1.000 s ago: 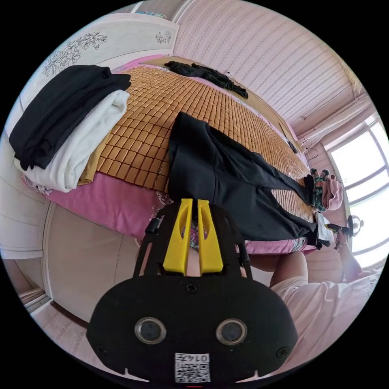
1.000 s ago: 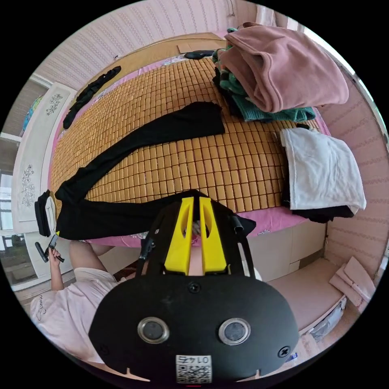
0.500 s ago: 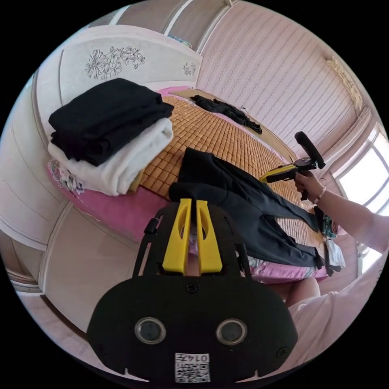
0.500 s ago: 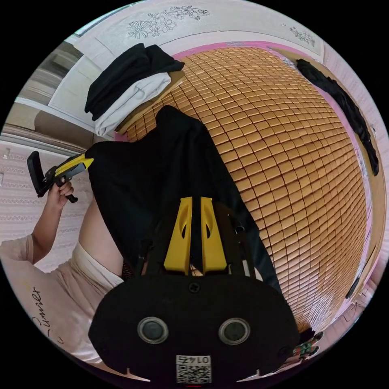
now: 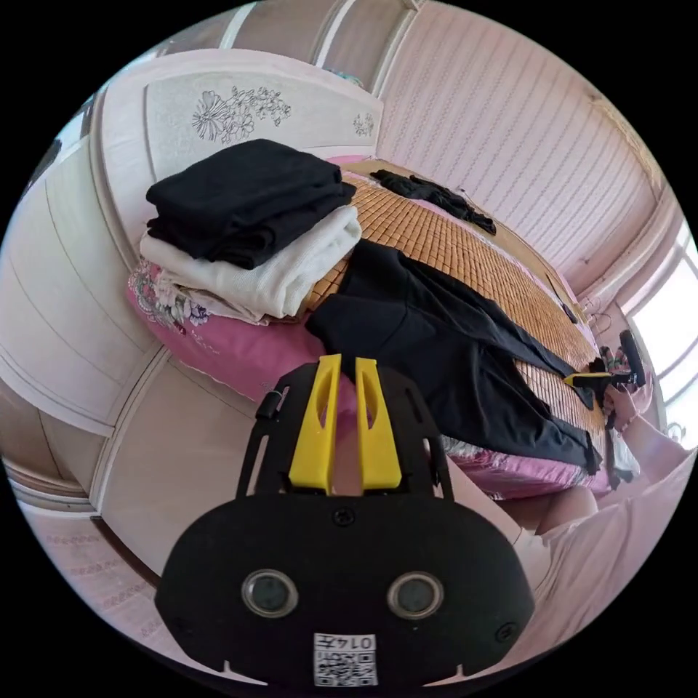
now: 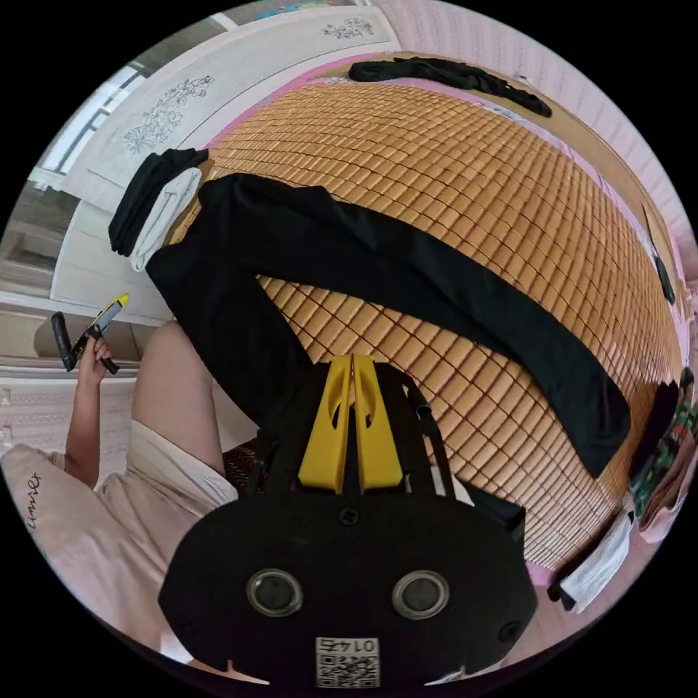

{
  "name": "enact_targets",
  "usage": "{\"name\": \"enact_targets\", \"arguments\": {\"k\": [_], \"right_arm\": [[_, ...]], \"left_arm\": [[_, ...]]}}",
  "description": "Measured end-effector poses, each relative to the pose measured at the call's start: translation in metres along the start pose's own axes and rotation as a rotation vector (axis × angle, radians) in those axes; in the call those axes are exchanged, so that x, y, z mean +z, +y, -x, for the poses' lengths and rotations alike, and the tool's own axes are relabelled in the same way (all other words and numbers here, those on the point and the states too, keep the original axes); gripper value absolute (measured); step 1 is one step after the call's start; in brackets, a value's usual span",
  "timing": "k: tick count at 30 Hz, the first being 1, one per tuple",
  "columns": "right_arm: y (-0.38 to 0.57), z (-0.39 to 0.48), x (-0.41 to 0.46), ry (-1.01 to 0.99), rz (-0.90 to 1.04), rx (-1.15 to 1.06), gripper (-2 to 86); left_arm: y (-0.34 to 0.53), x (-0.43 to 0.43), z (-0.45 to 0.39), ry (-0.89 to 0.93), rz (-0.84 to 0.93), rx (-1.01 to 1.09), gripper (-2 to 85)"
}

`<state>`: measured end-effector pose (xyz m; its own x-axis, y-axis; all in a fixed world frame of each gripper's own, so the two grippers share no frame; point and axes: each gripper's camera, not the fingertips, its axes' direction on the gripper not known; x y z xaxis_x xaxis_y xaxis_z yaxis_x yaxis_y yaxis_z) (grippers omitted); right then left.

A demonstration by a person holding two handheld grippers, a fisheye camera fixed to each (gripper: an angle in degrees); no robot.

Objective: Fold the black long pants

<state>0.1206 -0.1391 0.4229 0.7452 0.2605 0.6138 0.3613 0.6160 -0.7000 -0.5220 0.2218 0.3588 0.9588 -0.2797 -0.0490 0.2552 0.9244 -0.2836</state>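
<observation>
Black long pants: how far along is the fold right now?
Barely started. The black long pants lie spread on the bamboo mat, legs apart, no fold made. The right hand-held gripper sits over the near leg with jaws almost closed; the left hand-held gripper hangs off the bed edge, holding nothing. All folds remain.

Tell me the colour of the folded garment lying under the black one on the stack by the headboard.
White garment, clearest in the left gripper view.

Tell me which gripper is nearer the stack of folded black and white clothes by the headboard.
Left. The left gripper is off the bed's edge close to the stack. The right gripper is over the black pants, farther down the bed.
</observation>
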Motion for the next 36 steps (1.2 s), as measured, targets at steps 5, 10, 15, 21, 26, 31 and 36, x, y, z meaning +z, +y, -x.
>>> {"name": "enact_targets", "arguments": {"k": [5, 10, 15, 21, 26, 31, 36], "right_arm": [[0.115, -0.080, -0.014, 0.062, -0.076, 0.328, 1.1], [0.171, -0.129, -0.020, 0.064, -0.264, 0.540, 6.5], [0.200, -0.175, -0.025, 0.026, -0.474, 0.644, 7.3], [0.204, -0.239, -0.040, -0.003, -0.658, 0.684, 7.9], [0.191, -0.290, -0.061, -0.016, -0.665, 0.616, 8.8], [0.213, -0.316, -0.079, -0.005, -0.831, 0.618, 9.7], [0.215, -0.352, -0.097, -0.038, -0.731, 0.619, 11.2]], "left_arm": [[-0.005, 0.003, -0.091, 0.153, -0.013, 0.288, 2.1], [-0.018, 0.039, -0.208, 0.283, 0.073, 0.556, 2.5], [-0.027, 0.081, -0.355, 0.329, 0.119, 0.901, 4.0], [-0.026, 0.150, -0.560, 0.435, 0.155, 1.258, 5.5], [-0.011, 0.224, -0.728, 0.457, 0.185, 1.405, 5.8], [0.002, 0.286, -0.832, 0.465, 0.227, 1.456, 8.0], [0.014, 0.358, -0.894, 0.366, 0.395, 1.429, 7.5]]}}
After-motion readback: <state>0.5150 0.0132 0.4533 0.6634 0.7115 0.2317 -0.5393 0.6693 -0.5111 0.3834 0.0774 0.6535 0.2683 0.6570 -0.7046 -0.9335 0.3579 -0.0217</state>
